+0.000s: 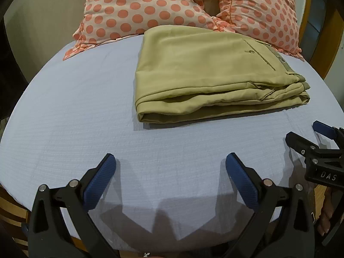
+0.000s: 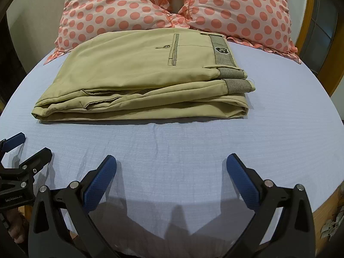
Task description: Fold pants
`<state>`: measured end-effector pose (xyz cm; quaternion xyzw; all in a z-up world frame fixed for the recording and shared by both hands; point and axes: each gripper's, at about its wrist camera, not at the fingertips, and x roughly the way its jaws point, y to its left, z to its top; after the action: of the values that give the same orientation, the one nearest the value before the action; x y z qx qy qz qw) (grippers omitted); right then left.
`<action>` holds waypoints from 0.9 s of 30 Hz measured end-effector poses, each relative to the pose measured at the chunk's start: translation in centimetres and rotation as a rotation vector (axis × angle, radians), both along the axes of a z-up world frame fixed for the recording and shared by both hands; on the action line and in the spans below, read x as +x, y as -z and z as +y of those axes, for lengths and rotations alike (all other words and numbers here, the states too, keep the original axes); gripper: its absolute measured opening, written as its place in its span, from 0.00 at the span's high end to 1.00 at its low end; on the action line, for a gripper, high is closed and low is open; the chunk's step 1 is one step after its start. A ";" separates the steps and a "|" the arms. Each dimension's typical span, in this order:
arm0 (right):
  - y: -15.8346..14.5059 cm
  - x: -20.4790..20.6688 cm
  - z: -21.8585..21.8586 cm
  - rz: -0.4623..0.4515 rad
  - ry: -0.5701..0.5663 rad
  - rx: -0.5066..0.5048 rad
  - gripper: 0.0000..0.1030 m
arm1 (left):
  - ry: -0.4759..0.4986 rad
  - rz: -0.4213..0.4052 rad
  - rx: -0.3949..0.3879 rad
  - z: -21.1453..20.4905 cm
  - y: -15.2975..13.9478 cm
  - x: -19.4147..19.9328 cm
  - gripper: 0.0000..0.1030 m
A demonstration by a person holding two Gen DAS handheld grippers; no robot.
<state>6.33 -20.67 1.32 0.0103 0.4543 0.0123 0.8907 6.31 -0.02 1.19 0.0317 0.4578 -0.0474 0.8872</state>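
Observation:
The khaki pants (image 1: 206, 73) lie folded into a thick rectangle on the light blue bed sheet (image 1: 86, 129), waistband to the right, back pocket up. They also show in the right wrist view (image 2: 139, 75). My left gripper (image 1: 171, 161) is open and empty, hovering over the sheet well short of the pants. My right gripper (image 2: 172, 161) is open and empty, also short of the pants' near edge. The right gripper shows at the right edge of the left wrist view (image 1: 305, 133). The left gripper shows at the left edge of the right wrist view (image 2: 30, 144).
Two pink polka-dot pillows (image 1: 139, 8) (image 2: 236, 6) lie against the headboard just behind the pants. A wooden bed frame (image 2: 331, 75) runs along the right side. The sheet's near edge (image 2: 172, 225) is just below the grippers.

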 end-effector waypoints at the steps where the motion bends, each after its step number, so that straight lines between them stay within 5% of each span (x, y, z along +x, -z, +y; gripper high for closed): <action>1: 0.0 0.0 0.0 0.000 0.000 0.000 0.01 | -0.001 0.000 0.000 0.0 0.0 0.0 0.02; 27: -0.1 0.0 -0.1 -0.001 -0.005 0.000 0.01 | -0.006 0.005 0.001 0.1 0.0 0.1 0.02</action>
<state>6.34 -20.80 1.40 0.0093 0.4538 0.0145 0.8909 6.45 0.07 1.16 0.0307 0.4603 -0.0448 0.8861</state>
